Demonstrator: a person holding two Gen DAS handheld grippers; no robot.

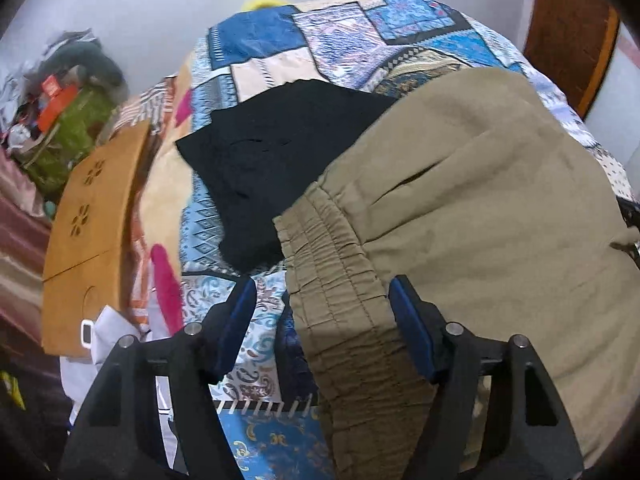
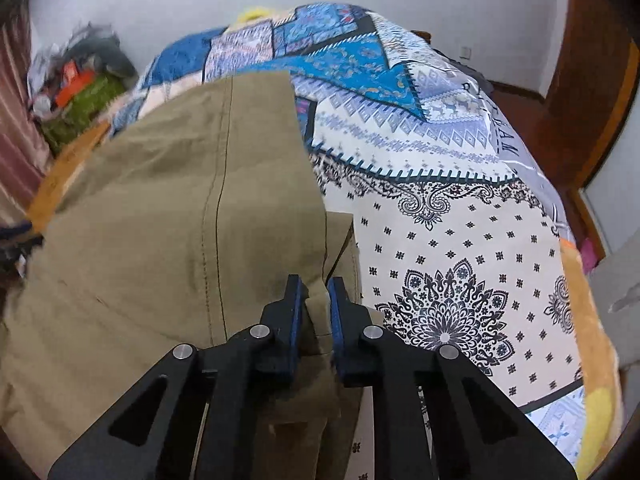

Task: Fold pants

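both claws, left claw [image 1: 322,312] and right claw [image 2: 314,306], are matte black plastic with blue pads [image 1: 412,332], silver round pins at the joints.

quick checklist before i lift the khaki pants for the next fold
1. Right gripper shut on the khaki pants hem fold: ok.
2. Left gripper gripping the elastic waistband: not ok, jaws open, the band only lies between them.
3. Black garment free of the pants: cannot tell, its edge lies under the waistband side.
4. Patterned bedspread not caught in the right pads: ok.
5. Bare bedspread beside the pants to fold onto: ok.
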